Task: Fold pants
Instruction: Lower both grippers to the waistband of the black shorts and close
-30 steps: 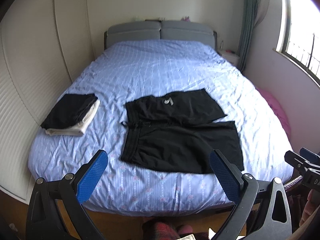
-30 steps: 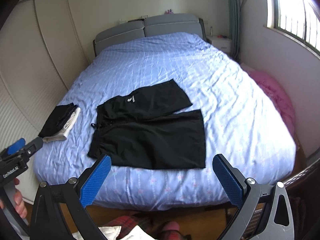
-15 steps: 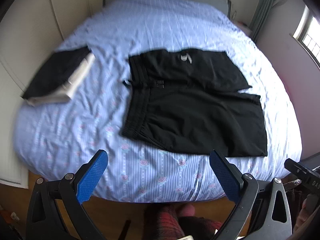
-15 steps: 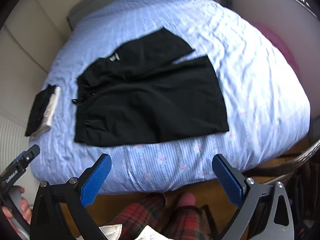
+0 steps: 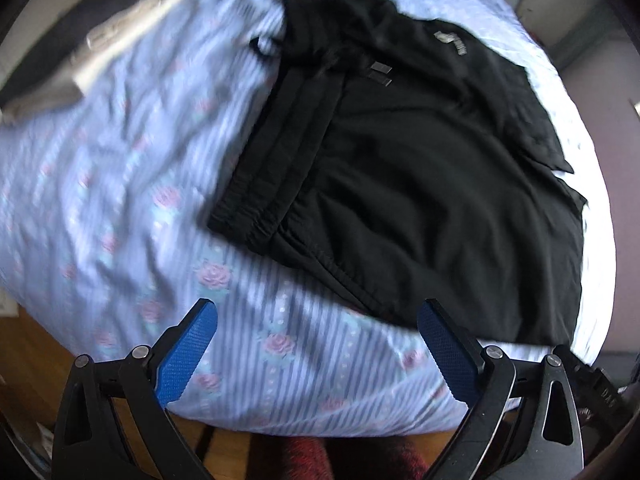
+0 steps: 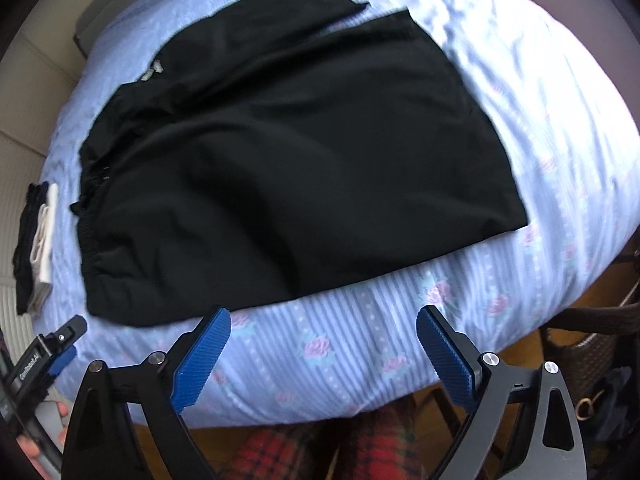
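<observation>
- Wooden floor (image 6: 516,356) shows under the near edge of the bed (image 6: 360,344), and my own red plaid trouser legs (image 6: 320,452) stand against that edge at the bottom of both views.
- My right gripper (image 6: 324,344) points steeply down over the flowered, blue-striped sheet at the near edge; its blue pads (image 6: 442,356) stand wide apart and are closing a little, with only bare sheet between them.
- My left gripper (image 5: 316,340) hangs over the same near edge, further left, jaws spread wide and holding nothing; its right pad (image 5: 446,350) sits just short of the hem of the black pants (image 5: 420,184).
- From the right wrist view, my left gripper also shows at the lower left corner, with my hand (image 6: 40,436) on its handle.
- Those black pants (image 6: 288,168) lie flat near the middle of the bed, waistband toward the left edge, legs toward the right, the far leg angled away from the near one.
- Beyond, by the left edge, a folded stack of dark and white clothes (image 6: 36,248) lies apart from the pants.
</observation>
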{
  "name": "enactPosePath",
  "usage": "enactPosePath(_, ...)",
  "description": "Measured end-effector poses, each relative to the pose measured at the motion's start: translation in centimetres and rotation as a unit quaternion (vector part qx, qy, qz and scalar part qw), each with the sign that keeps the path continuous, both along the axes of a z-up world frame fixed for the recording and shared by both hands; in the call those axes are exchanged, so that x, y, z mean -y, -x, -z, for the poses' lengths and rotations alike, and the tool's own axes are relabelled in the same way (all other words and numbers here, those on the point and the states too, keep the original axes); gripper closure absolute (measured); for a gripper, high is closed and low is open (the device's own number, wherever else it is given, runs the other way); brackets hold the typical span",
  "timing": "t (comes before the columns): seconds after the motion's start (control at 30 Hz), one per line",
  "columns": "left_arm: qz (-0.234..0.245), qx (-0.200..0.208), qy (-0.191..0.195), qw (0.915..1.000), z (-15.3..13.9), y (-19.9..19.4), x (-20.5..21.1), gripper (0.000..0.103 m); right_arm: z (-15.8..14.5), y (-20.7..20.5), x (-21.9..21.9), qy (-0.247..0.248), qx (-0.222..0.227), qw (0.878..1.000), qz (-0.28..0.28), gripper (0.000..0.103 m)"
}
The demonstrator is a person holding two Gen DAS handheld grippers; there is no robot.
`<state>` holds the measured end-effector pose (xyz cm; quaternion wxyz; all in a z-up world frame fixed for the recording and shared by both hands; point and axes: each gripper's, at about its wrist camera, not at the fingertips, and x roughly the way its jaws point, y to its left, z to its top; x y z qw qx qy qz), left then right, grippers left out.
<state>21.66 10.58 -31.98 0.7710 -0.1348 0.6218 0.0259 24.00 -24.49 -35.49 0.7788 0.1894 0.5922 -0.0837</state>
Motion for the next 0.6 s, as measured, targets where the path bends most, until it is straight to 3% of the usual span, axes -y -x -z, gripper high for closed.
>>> enactPosePath(0.27, -0.018, -0.021, 0.029, 0.9992, 5.1, -1.7, 0.2, 0.005, 4.6, -0.6, 1.4, -0.054, 0.003, 0.997, 0.047, 0.009)
enactPosePath(0.43, -0.024, -0.008, 0.026, 0.9993, 5.8, -3.2, 0.5, 0.01, 6.0, -1.7, 2.5, -0.033, 0.006, 0.998, 0.062, 0.016)
enactPosePath(0.5, -0.023, -0.002, 0.024, 0.9995, 5.3, -4.0, 0.7, 0.035, 5.9, -2.3, 3.3, -0.034, 0.015, 0.996, 0.079, 0.024)
enactPosePath(0.53, -0.022, -0.002, 0.022, 0.9995, 5.0, -4.4, 0.7, 0.04, 5.6, -2.6, 3.9, -0.032, 0.021, 0.995, 0.091, 0.027)
enactPosePath(0.6, -0.025, -0.004, 0.031, 0.9992, 4.5, -5.0, 0.6, 0.066, 5.0, -3.1, 4.9, -0.021, 0.029, 0.994, 0.105, 0.051)
